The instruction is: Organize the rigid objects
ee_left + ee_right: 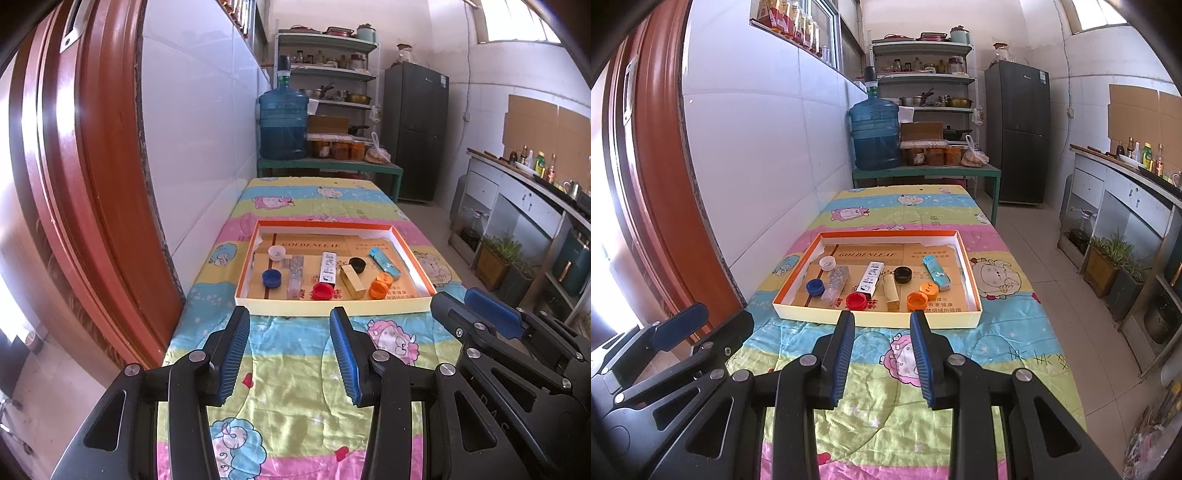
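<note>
Table with cartoon-sheep quilt (295, 373), pastel stripes, set against a white tiled wall. Blue water jug (283, 125) on a green bench past the table's far end, jars of orange stuff beside it; dark fridge (415, 129) further right.

Shallow box lid tray (971, 284), orange rim outside, white walls, sits mid-table. Cardboard liner inside reads "GOLDENLEAF"; the Chinese print near the front edge is too small to read.

In the tray, all lying flat and loose:
- white box with cartoon print (872, 278), middle, long side pointing away
- light blue lighter-shaped box (936, 275), right side, angled
- clear patterned tube (835, 280), left of centre
- gold box (891, 291), just right of the white box
- orange caps, two (923, 295), front right, touching each other
- red cap (856, 300), front centre, at the white box's near end
- blue cap (815, 286), front left, beside the tube
- black cap (903, 274), behind the gold box
- white cap (827, 263), back left

Left gripper (291, 354) jaws spread wide, nothing between, hovering over the quilt short of the tray. Right gripper (882, 360) jaws parted moderately, nothing held, also short of the tray's near wall. Both side by side.
</note>
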`<control>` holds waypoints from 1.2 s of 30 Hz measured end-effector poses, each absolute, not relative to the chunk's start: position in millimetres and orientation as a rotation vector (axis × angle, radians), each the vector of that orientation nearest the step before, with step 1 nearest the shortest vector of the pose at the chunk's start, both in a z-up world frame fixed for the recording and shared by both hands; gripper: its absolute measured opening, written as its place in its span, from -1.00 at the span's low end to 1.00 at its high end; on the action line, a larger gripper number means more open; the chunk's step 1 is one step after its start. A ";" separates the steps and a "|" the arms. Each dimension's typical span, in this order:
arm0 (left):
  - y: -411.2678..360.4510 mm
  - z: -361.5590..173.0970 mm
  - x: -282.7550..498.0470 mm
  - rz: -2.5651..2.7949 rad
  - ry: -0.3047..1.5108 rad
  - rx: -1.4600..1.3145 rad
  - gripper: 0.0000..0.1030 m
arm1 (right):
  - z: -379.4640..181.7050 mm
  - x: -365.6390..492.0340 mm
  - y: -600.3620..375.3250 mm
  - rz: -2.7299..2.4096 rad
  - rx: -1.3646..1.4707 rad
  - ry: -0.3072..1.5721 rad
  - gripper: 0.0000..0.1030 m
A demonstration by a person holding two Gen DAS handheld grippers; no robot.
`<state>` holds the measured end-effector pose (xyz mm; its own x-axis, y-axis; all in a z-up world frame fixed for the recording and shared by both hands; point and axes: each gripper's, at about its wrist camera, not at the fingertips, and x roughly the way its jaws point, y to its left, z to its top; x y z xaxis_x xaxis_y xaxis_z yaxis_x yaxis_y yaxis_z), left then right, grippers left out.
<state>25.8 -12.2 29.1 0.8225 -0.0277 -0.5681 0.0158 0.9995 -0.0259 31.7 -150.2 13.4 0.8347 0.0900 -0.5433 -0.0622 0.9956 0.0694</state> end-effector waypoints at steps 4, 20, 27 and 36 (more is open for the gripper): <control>-12.4 28.4 25.5 -0.023 0.607 -0.021 -0.10 | 13.6 31.6 -149.9 0.080 0.050 0.577 -0.40; -12.9 25.6 25.6 -0.025 0.613 -0.020 -0.10 | 10.1 30.7 -149.0 0.083 0.049 0.583 -0.40; -12.9 25.6 25.6 -0.025 0.613 -0.020 -0.10 | 9.9 30.5 -149.0 0.083 0.050 0.582 -0.40; -13.1 24.5 24.6 -0.026 0.616 -0.020 -0.10 | 10.0 30.6 -149.1 0.083 0.049 0.583 -0.40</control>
